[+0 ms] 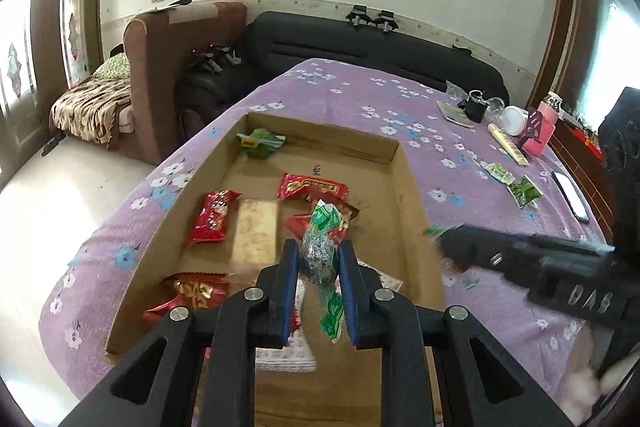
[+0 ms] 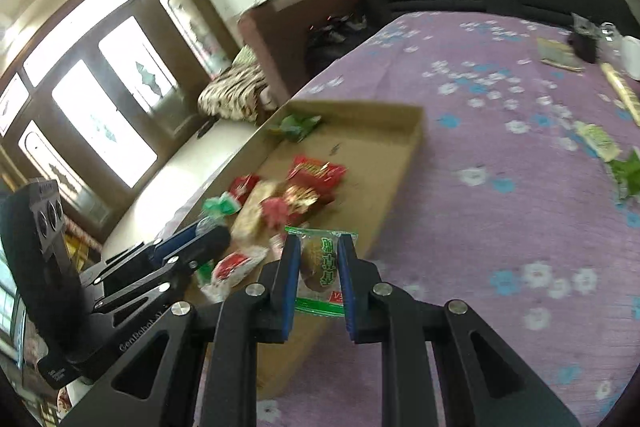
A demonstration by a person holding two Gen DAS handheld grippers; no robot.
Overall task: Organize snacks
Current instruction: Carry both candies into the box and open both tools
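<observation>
My left gripper (image 1: 319, 251) is shut on a green-and-silver snack packet (image 1: 322, 251) and holds it above the shallow cardboard box (image 1: 404, 187). The box holds several red snack packets (image 1: 212, 215) and a green packet (image 1: 260, 143) at its far end. My right gripper (image 2: 319, 251) is shut on a green-edged clear packet with a brown cake (image 2: 320, 267), over the box's near right rim (image 2: 400, 179). The left gripper also shows in the right wrist view (image 2: 208, 227), and the right gripper's body shows blurred in the left wrist view (image 1: 520, 259).
The box lies on a table with a purple flowered cloth (image 1: 460, 155). Two green packets (image 1: 516, 187) lie loose on the cloth at right. A phone (image 1: 570, 195), a pink object (image 1: 540, 131), a white cup and a black clip stand at the far right. Sofas stand behind.
</observation>
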